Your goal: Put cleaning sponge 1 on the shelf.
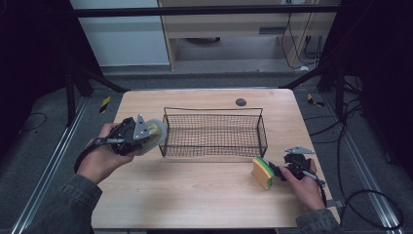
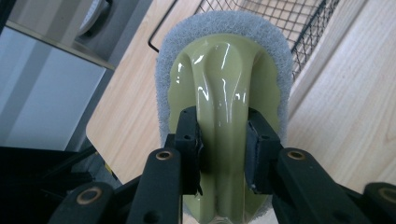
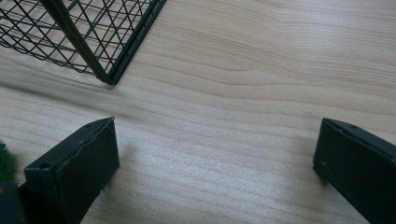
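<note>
Right gripper (image 1: 285,170) near table front, jaws spread, empty, beside yellow-green sponge (image 1: 262,173), apparently not touching. Left gripper (image 2: 223,140) clamps handled scrub pad (image 2: 224,88), raised just left of wire basket (image 1: 214,132). Basket looks empty; both items still to go in.

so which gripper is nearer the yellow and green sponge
Right. The right gripper sits open just beside the sponge, while the left gripper, shut on the scrubber, is across the basket.
</note>
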Available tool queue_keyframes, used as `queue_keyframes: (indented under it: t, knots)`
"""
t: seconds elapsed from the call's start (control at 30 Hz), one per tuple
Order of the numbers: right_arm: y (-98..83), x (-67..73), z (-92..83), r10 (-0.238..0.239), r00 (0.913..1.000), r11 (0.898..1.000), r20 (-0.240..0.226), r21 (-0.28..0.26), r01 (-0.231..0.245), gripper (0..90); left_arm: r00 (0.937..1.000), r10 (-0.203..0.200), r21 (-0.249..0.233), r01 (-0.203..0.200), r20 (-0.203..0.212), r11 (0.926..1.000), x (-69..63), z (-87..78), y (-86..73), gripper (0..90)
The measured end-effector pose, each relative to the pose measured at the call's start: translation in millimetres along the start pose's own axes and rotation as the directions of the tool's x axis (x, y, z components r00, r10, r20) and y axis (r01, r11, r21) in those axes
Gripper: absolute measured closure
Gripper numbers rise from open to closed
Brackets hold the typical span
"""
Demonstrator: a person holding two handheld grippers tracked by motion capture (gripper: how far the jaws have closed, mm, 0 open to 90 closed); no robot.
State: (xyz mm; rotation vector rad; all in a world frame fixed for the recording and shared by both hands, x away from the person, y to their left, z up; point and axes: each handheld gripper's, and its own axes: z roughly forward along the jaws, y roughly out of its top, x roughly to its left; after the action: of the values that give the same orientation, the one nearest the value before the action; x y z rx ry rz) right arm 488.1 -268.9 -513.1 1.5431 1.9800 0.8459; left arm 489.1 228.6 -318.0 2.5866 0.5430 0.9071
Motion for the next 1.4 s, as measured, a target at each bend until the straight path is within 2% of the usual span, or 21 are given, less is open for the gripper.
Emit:
queue_keyframes:
  t: [0.2,0.4,0.47,0.6,0.83,1.03,1.17,1.3,1.4]
  knots:
    - [0.0,0.1,0.0,0.001,1.0000,1.000,0.000,0.000,-0.001,0.5,1.0000,0.003,-0.022,-0.004,-0.008,0.9998,14.5,4.5,4.6,70.0]
    - [0.5,1.0,0.5,0.000,1.0000,1.000,0.002,0.001,0.000,0.4,0.9999,0.005,-0.048,-0.004,0.010,0.9989,29.0,6.0,9.9,70.0]
    - [1.0,1.6,0.8,0.002,1.0000,1.000,0.001,0.001,-0.002,0.4,0.9997,0.022,-0.044,-0.022,0.006,0.9988,34.5,5.4,12.7,70.0]
    - [3.6,4.3,3.5,0.006,1.0000,1.000,0.005,0.004,-0.006,0.4,0.9996,0.028,-0.065,-0.028,0.005,0.9975,45.0,5.5,14.2,70.1]
    - [3.1,6.4,2.8,0.014,0.9999,1.000,0.010,0.003,-0.014,0.7,0.9988,0.049,-0.078,-0.048,0.002,0.9958,46.8,12.9,15.8,70.1]
    - [3.1,6.3,2.8,0.004,1.0000,1.000,0.000,0.001,-0.004,0.6,0.9979,0.061,-0.054,-0.062,-0.023,0.9966,47.9,27.7,31.7,70.1]
    - [0.8,6.0,0.5,0.011,0.9999,1.000,0.005,0.003,-0.011,0.6,0.9954,0.082,-0.057,-0.085,-0.048,0.9947,47.4,32.4,41.2,70.1]
    - [0.4,5.6,0.2,0.008,0.9999,1.000,0.008,0.000,-0.008,0.5,0.9955,0.083,-0.067,-0.086,-0.046,0.9940,44.9,35.9,44.2,70.1]
    - [0.5,5.6,0.3,0.009,0.9999,1.000,0.006,0.000,-0.009,0.4,0.9924,0.116,-0.067,-0.118,-0.041,0.9907,41.8,37.1,48.6,70.1]
